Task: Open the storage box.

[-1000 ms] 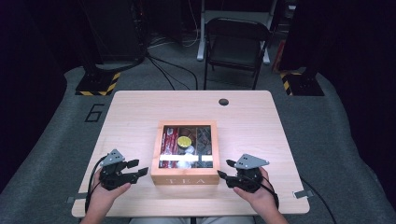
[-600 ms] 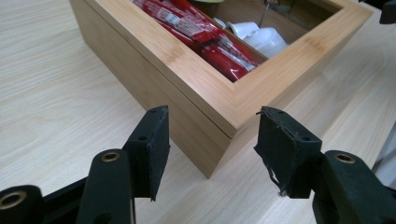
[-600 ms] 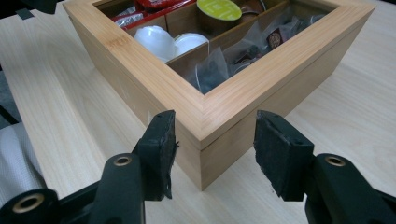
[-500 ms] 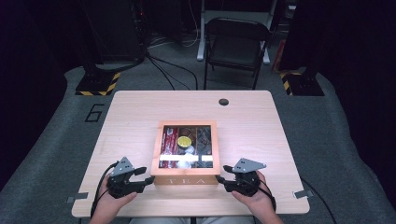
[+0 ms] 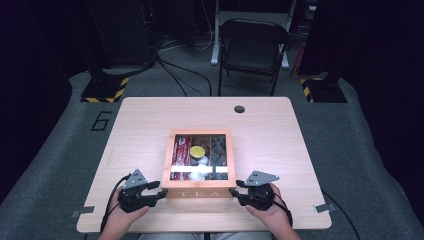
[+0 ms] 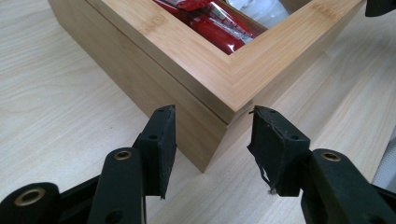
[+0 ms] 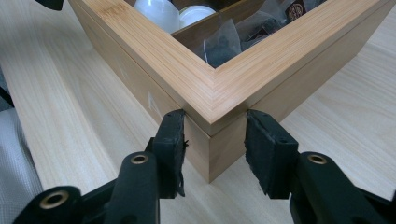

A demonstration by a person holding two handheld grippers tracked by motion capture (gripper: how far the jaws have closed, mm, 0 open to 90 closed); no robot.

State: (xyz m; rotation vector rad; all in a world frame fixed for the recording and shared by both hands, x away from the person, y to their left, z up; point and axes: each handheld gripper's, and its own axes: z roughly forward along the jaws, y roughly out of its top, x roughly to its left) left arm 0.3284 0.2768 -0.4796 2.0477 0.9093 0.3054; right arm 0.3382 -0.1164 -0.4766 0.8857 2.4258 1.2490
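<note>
You have the wooden tea box [image 5: 200, 161] sitting in the middle of the table [image 5: 280, 135], its near face toward you, and you bring one gripper to each front corner, presumably so that the lid can be caught evenly from both sides; your left gripper [image 6: 212, 140] straddles the near left corner, its jaws having just been closing with the corner between them, yet the pads [image 6: 161, 140] stand a little off the wood, so it is narrowed but holds nothing; your right gripper [image 7: 214, 140] straddles the near right corner just under the lid's edge, its jaws likewise having just been closing, and its pads [image 7: 170, 140] look as if they touch the wood, though from this angle you cannot be sure they press; inside, red packets [image 6: 210, 21] lie on the left and dark tea bags [image 7: 224, 44] on the right; the seam under the lid runs at jaw height, which suits a lift.
</note>
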